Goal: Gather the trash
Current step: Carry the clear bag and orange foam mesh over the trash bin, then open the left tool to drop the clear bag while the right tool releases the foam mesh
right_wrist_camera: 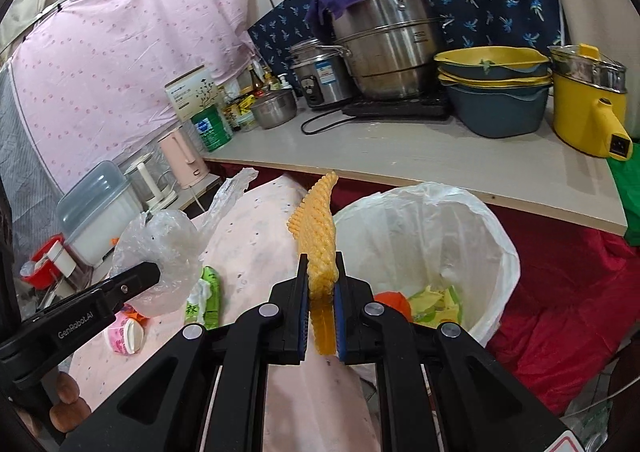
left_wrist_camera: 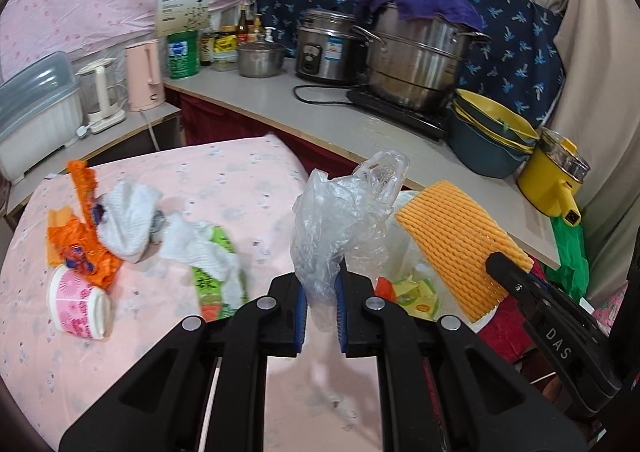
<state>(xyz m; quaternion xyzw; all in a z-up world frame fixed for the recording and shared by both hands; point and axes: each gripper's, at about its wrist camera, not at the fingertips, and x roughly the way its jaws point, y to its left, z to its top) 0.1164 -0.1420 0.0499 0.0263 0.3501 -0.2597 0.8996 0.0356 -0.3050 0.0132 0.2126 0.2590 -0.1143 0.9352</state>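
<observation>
My left gripper point(left_wrist_camera: 322, 284) is shut on a crumpled clear plastic bag point(left_wrist_camera: 340, 212) and holds it above the pink table point(left_wrist_camera: 248, 180). My right gripper point(right_wrist_camera: 322, 284) is shut on an orange foam fruit net point(right_wrist_camera: 316, 236), held up just left of the white-lined trash bin point(right_wrist_camera: 432, 236). The net also shows in the left wrist view point(left_wrist_camera: 456, 244), over the bin. The bin holds orange and yellow-green wrappers point(right_wrist_camera: 432, 304). On the table lie white paper towels point(left_wrist_camera: 132, 220), an orange wrapper point(left_wrist_camera: 84, 240), a green packet point(left_wrist_camera: 212, 276) and a pink cup point(left_wrist_camera: 76, 304).
A counter point(right_wrist_camera: 400, 156) behind the bin carries a steel steamer pot point(right_wrist_camera: 384, 48), a rice cooker point(right_wrist_camera: 320, 76), stacked basins point(right_wrist_camera: 496, 92) and a yellow electric pot point(right_wrist_camera: 588, 112). A pink kettle point(left_wrist_camera: 144, 76) and a dish box point(left_wrist_camera: 36, 112) stand at the left. Red cloth point(right_wrist_camera: 568, 312) lies right of the bin.
</observation>
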